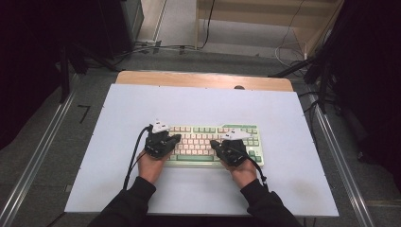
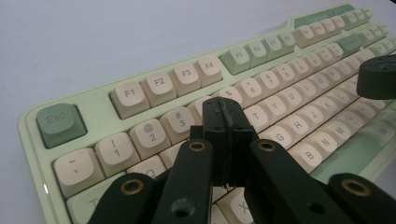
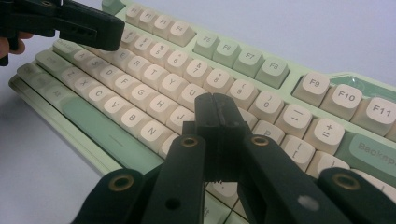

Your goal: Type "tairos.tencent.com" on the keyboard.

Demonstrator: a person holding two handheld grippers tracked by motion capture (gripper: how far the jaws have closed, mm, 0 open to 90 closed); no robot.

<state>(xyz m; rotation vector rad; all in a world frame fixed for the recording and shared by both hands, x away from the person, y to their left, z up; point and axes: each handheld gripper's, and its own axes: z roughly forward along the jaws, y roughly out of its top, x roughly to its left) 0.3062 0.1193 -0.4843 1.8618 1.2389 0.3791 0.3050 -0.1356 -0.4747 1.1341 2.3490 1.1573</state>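
Closest to us on the desk (image 1: pixel 123 179), we've got the left claw (image 2: pixel 227 112) and right claw (image 3: pixel 216 112) both pinched together, empty, hovering over the keyboard (image 1: pixel 215 142) mid-desk. Looks rigid and fairly hefty, with smooth plastic and loose-ish keycaps, so we'd grab the pale green case at its short ends, not the keys. Beyond it: bare desk, then floor cables (image 1: pixel 156 47).

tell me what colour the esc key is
The Esc key is a muted grey-green, darker than the keyboard case; it shows best in the left gripper view.
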